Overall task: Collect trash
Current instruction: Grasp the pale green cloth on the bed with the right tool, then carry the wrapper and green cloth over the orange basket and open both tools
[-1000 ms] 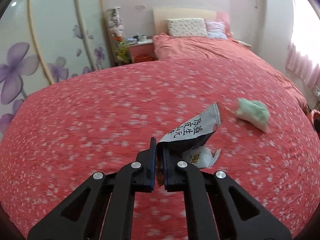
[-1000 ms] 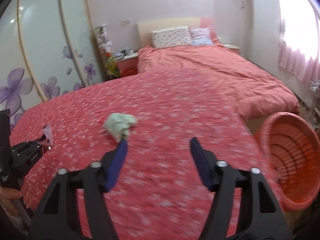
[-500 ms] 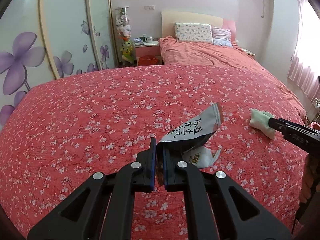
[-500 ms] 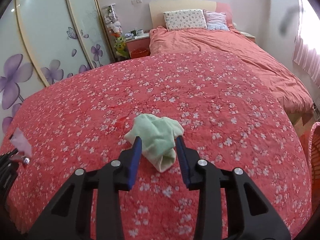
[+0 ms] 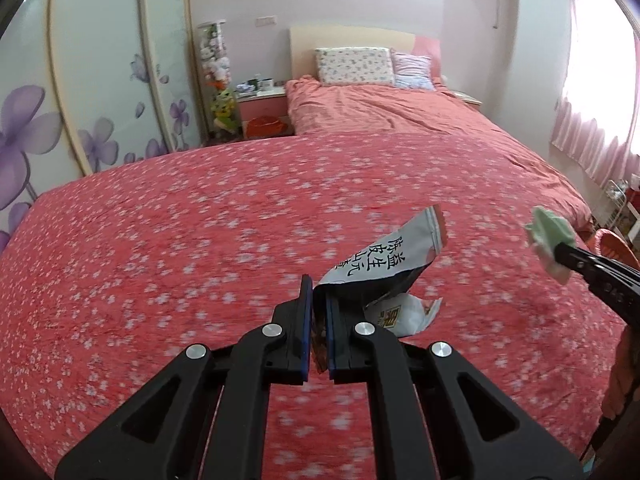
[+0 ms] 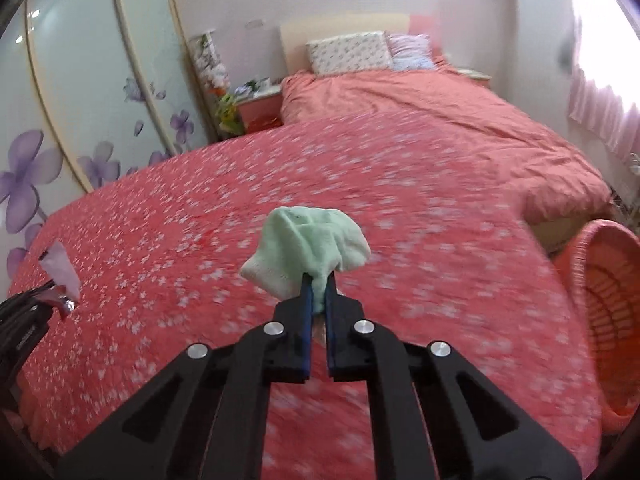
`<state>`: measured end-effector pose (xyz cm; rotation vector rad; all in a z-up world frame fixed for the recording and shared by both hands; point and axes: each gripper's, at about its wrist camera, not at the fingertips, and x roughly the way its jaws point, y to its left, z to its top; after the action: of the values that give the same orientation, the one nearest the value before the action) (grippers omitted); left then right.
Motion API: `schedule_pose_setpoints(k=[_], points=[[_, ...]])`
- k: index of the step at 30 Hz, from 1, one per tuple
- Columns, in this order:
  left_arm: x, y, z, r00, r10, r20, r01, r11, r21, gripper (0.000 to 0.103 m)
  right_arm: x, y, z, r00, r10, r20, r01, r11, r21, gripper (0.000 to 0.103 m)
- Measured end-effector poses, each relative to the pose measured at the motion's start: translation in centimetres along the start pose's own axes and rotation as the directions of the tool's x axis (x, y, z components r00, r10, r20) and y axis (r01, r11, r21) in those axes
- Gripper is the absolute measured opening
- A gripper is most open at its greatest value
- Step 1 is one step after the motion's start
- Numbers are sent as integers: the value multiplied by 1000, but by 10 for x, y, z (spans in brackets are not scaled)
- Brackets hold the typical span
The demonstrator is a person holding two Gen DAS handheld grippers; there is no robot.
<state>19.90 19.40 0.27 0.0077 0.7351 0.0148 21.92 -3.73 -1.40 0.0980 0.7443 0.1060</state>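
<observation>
Over the red flowered bedspread [image 5: 168, 264], a grey-and-white printed foil snack wrapper [image 5: 384, 264] is clamped in the fully shut left tool [image 5: 317, 312]. To its right, the right tool [image 6: 317, 300] has just been closed onto a crumpled pale-green cloth wad [image 6: 308, 248], now pinched clear of the bedspread; an orange woven basket [image 6: 608, 312] beyond the bedspread's right edge is judged the likely drop point.

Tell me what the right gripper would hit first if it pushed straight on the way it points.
Probably the red floral bedspread. The right gripper, shut on the green cloth, points down at the bed, and nothing else shows on that stretch. Depth is hard to judge through the fisheye.
</observation>
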Motion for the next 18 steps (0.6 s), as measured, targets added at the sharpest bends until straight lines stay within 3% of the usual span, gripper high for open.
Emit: schedule_pose_setpoints(k=[3,18], points=[[-2,-19,1,1000,-23,3,23,999,24,6,-20,-23,-7,998,-56,23,56,998,13,6],[-14,-126,1,987,-159,0,158,978,139,6,-81,-126,-36,983,-174,62,164,976,146,6]])
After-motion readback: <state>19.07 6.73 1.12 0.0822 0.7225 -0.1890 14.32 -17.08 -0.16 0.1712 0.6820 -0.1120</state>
